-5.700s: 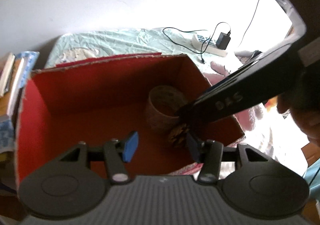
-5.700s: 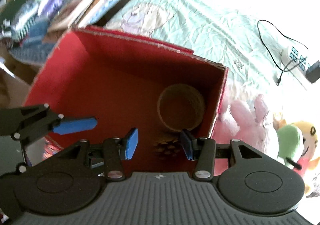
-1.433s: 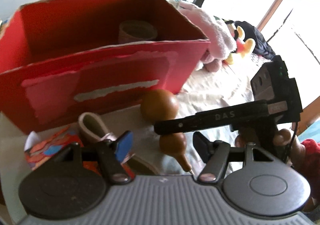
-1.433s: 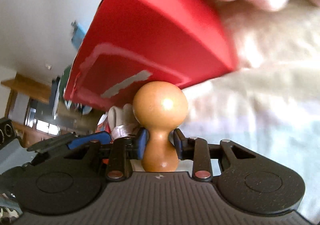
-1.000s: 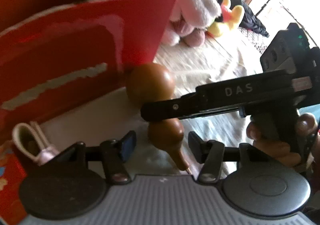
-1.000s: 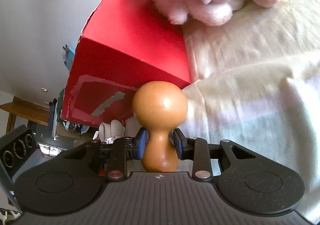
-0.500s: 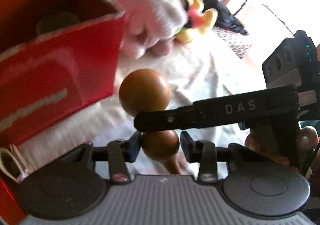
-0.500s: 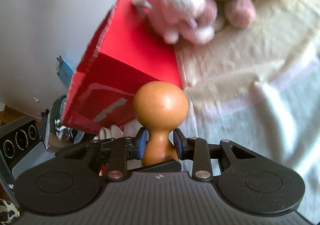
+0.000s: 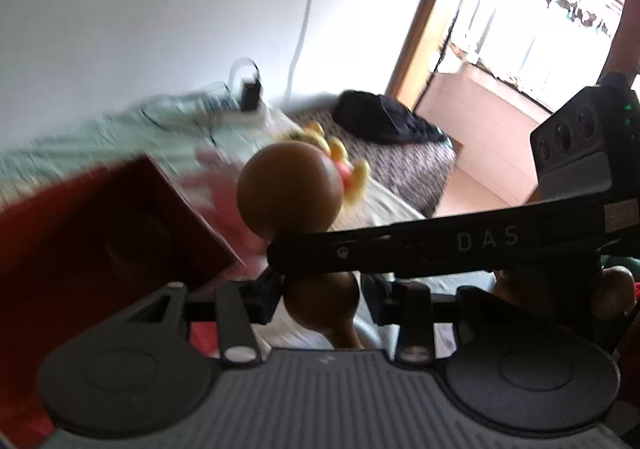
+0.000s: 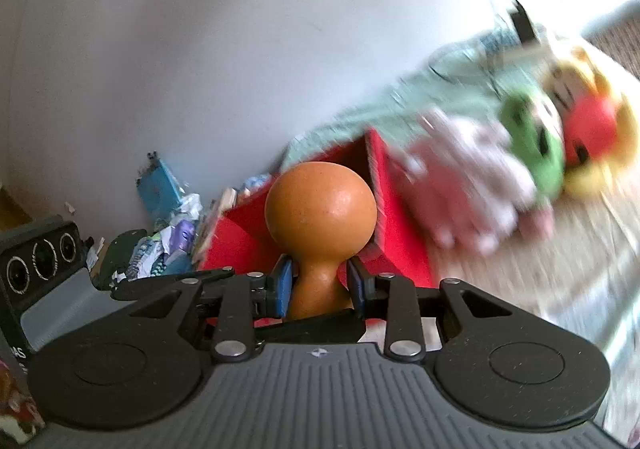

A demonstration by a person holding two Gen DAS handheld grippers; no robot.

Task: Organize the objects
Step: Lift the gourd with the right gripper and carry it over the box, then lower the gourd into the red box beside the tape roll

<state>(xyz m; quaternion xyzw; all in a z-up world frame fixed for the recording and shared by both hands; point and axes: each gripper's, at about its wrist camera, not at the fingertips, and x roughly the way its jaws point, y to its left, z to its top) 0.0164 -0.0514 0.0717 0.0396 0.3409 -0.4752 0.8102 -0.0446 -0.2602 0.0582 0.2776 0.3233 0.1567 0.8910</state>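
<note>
A brown gourd (image 9: 290, 187) hangs in the air between both grippers, its big bulb pointing away. My left gripper (image 9: 322, 287) is shut on the small lower bulb, pads pressed on both sides. My right gripper (image 10: 320, 285) is shut on the gourd (image 10: 320, 209) at its narrow neck. In the left wrist view one right finger (image 9: 400, 249) crosses in front of the neck and hides it. The red cardboard box (image 9: 100, 229) lies below and behind the gourd, blurred by motion, and shows as the red box (image 10: 394, 209) in the right wrist view.
Plush toys, a pink one (image 10: 472, 185) and a green one (image 10: 532, 145), lie on the bed right of the box. A power strip with cables (image 9: 240, 113) and a black bag (image 9: 384, 121) sit further back. Books and papers (image 10: 160, 241) are piled left of the box. A hand (image 9: 612, 289) grips the right handle.
Both grippers have risen together with the gourd, and the box and bed have dropped lower in view. The left jaws closed from apart onto the small bulb.
</note>
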